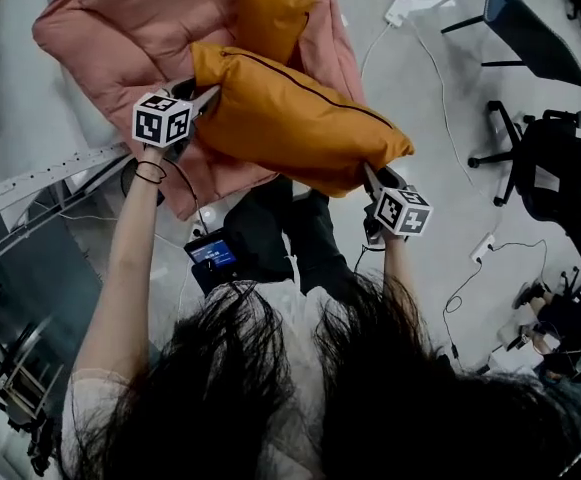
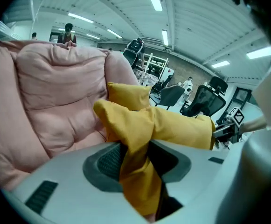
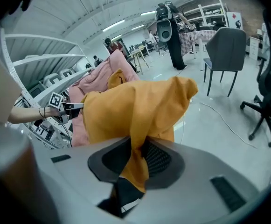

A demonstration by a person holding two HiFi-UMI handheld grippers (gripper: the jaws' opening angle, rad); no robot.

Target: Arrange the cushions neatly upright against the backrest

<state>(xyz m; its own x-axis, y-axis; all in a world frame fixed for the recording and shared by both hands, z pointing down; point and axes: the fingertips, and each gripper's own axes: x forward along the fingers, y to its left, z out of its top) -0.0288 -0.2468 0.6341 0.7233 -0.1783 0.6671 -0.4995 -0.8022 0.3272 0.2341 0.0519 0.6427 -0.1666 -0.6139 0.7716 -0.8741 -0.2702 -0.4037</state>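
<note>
Left tongs (image 2: 134,160): pinching one corner of the big orange fabric cushion (image 1: 290,118); the cloth is squeezed between the pads.
Right tongs (image 3: 137,161): pinching the corner at the other end of the same cushion.
Big orange fabric cushion: hangs sideways between the two tongs.
Second orange cushion (image 1: 267,13): just behind the held one, farther from the tongs, against the seat.
Puffy pink soft seat (image 1: 120,28): past the left tongs, behind both cushions.
</note>
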